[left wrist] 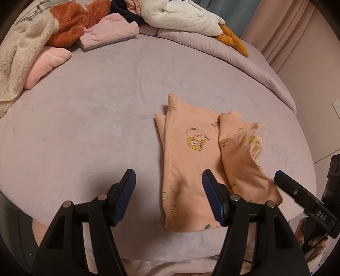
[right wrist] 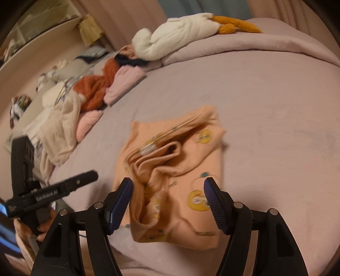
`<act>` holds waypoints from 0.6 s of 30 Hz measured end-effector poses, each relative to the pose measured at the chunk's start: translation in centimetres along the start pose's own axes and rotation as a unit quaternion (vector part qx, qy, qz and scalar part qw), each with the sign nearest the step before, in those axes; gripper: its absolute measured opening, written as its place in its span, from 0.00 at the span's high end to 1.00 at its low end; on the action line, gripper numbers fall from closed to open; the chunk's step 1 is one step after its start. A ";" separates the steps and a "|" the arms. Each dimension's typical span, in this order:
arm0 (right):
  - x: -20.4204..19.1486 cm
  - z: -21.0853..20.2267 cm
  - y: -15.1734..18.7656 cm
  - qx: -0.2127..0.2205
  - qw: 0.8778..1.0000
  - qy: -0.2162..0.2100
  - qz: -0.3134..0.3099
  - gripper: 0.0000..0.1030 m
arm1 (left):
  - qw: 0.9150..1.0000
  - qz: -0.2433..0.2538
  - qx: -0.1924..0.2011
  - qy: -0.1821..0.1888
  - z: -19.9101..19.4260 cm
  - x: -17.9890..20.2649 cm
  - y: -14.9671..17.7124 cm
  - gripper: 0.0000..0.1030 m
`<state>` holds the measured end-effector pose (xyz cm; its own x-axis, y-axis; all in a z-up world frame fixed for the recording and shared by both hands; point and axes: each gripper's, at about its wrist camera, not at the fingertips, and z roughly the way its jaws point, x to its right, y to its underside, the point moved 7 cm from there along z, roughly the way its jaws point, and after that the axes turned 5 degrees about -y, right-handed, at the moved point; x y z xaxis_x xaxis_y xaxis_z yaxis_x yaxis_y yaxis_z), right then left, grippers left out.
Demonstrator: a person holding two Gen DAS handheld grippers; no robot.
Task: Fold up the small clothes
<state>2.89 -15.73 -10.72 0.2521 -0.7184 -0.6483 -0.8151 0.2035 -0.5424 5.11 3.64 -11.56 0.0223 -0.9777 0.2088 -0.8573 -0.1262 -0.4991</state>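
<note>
A small peach garment (left wrist: 191, 152) printed with yellow cartoon figures lies partly folded on the mauve bed sheet (left wrist: 95, 110). One flap is laid over its right side. My left gripper (left wrist: 168, 178) hovers open over the garment's near left edge, and its right finger covers part of the cloth. In the right wrist view the same garment (right wrist: 187, 161) looks bunched and blurred. My right gripper (right wrist: 168, 184) is open above its near end, with cloth showing between the fingers but not pinched. One finger of the right gripper (left wrist: 293, 191) shows at the garment's right corner.
At the far left is a pile of clothes: a cream fleece (left wrist: 19, 61), a rust fuzzy piece (left wrist: 70, 23) and folded pink items (left wrist: 108, 31). A white plush goose (left wrist: 180, 17) rests on a rolled duvet (left wrist: 244, 61). The bed's edge runs close in front.
</note>
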 end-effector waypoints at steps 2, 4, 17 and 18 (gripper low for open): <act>0.4 -0.4 -0.3 0.010 1.000 0.004 0.008 0.33 | 1.000 0.002 0.003 0.000 -0.2 0.2 -0.1 0.37; 1.2 -0.7 -0.8 0.023 0.999 0.019 0.011 0.33 | 1.000 0.005 0.005 0.000 -0.3 0.3 -0.2 0.37; 1.4 4.6 0.0 -0.038 0.997 0.065 -0.035 0.80 | 0.999 0.010 -0.017 0.050 0.4 1.6 0.0 0.37; 1.1 5.1 -0.1 -0.041 0.996 0.063 -0.039 0.80 | 0.998 0.010 -0.019 0.055 0.5 1.7 0.0 0.37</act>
<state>5.93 -13.13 -14.08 0.2539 -0.8086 -0.5308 -0.8365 0.0920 -0.5402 5.38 1.91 -11.62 -0.0500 -0.9553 0.2914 -0.8757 -0.0984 -0.4727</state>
